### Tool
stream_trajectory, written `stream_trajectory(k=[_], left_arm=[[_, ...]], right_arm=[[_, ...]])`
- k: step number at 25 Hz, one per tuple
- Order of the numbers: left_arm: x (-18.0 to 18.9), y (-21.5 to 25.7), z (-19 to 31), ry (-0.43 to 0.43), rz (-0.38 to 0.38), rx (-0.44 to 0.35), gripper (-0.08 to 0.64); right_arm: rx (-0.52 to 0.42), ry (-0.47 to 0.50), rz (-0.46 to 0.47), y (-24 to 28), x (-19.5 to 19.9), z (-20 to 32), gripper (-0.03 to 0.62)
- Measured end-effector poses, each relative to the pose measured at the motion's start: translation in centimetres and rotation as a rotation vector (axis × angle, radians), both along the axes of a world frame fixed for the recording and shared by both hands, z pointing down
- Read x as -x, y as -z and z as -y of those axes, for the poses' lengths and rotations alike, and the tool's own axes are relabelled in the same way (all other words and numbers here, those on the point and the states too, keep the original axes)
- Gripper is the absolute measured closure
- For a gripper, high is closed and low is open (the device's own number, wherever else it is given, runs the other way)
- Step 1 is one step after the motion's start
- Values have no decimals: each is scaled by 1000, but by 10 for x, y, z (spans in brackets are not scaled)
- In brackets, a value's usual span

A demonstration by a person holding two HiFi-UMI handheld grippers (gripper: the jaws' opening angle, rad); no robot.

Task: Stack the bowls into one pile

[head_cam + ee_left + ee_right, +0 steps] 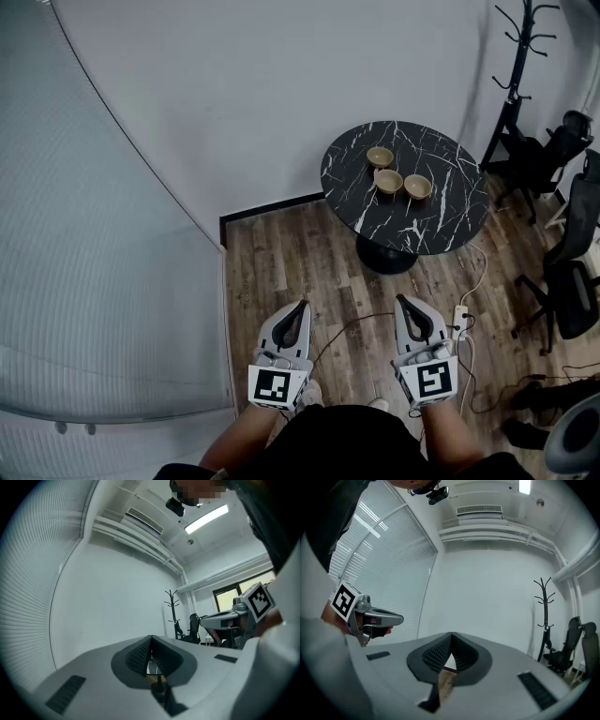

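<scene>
We hold both grippers level and side by side, low over the wood floor (281,253). The left gripper (298,307) is closed with nothing between its jaws, and the right gripper (403,302) is closed and empty too. Each carries a marker cube (272,386) with a black-and-white square pattern.

Just right of the right gripper, a white power strip (459,322) lies on the floor. A glass wall with blinds (103,281) curves along to the left of the left gripper.

Ahead of both grippers and well apart from them stands the round black marbled surface (441,230). On it sit the far bowl (380,157), the middle bowl (387,181) and the right-hand bowl (417,187), close together and none inside another. Office chairs (572,281) and a coat rack (514,84) stand right of it.

Only the gripper views show the ceiling, with an air-conditioning unit (145,521) and a strip light (206,518).
</scene>
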State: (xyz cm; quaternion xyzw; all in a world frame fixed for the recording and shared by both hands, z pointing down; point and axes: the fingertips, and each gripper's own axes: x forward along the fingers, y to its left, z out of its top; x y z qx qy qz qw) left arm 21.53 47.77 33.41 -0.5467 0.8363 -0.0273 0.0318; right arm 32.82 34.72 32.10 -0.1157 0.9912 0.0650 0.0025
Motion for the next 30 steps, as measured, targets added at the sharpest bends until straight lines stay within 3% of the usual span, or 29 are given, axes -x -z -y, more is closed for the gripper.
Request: stream_trajectory(k=[11,19,30], left_arm=[[4,-16,-6,-16,-43,23,549],[27,-30,-22,-39,-83,30,549],[75,-28,-41,-166,-47,58,549]], right_arm=[[14,-2,-3,-5,13,-6,586],[45,-60,-2,-9,34,-14,586],[18,-159,-29,-12,75,-46,586]])
